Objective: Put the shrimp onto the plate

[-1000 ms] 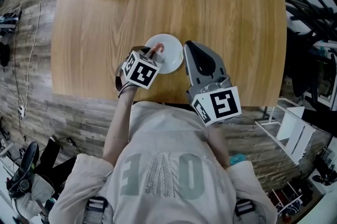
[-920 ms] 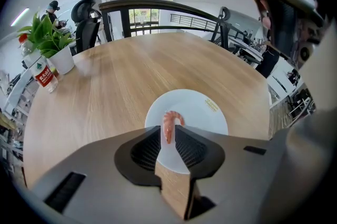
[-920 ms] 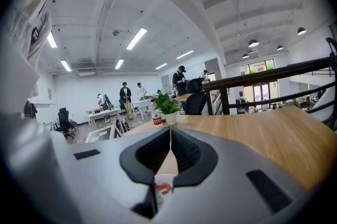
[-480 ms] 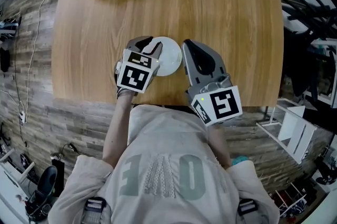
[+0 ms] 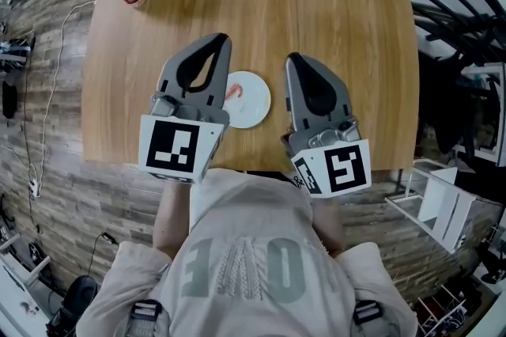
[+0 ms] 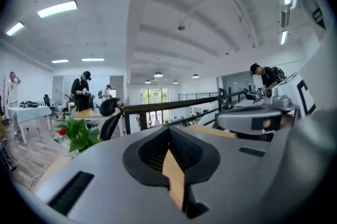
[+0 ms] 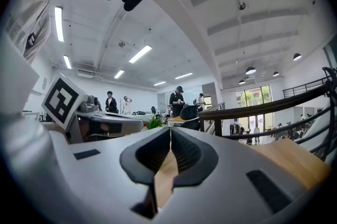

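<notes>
Pink shrimp (image 5: 232, 93), half hidden behind the left gripper (image 5: 222, 38), lies on the plate (image 5: 253, 104). That gripper has risen off the plate, fingers just clenched empty. The right gripper (image 5: 293, 57) is clenched empty too.

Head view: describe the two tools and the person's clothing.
The left tool and right tool are grey tapering shells with black pads inside. Each carries a white cube with black square markers. The person wears a pale beige top with grey lettering.

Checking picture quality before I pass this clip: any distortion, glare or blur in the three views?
Head view: evenly lit and sharp, table edges bowed, shrimp on the plate clear. Left gripper view: heavy fisheye, dark corners, bright ceiling strips, the left claw near the lens soft. Right gripper view: same fisheye and dark corners.
</notes>
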{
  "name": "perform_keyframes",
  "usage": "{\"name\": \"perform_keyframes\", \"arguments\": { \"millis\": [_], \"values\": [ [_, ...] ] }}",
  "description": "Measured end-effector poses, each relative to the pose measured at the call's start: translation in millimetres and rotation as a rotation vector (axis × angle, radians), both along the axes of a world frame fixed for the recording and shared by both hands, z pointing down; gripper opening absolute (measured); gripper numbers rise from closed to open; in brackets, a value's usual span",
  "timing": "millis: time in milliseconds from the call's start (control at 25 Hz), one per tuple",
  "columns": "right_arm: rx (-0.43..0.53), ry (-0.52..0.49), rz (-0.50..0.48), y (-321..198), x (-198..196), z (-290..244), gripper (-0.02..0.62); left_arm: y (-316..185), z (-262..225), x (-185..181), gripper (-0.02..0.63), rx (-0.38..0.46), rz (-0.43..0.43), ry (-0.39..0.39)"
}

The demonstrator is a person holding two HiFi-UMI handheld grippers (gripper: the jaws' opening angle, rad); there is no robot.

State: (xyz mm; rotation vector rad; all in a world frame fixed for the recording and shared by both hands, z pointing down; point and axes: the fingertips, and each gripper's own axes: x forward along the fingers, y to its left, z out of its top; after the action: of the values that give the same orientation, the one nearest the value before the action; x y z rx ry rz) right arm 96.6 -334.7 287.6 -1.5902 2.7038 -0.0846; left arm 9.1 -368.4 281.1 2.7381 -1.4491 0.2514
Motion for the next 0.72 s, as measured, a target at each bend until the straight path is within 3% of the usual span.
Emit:
{"name": "perform_keyframes", "arguments": {
  "millis": [200, 720],
  "values": [
    [0.092, -0.025, 0.035, 2.4, 3.4, -34.0, 0.021, 14.5, -50.7, -10.5, 0.009, 0.160, -0.017, 0.055],
    [0.181, -0.024, 0.040, 14.3, 1.9, -66.2, 0.020, 44.2, -111.6, -29.9, 0.009, 0.365, -0.051, 0.126]
  ]
}}
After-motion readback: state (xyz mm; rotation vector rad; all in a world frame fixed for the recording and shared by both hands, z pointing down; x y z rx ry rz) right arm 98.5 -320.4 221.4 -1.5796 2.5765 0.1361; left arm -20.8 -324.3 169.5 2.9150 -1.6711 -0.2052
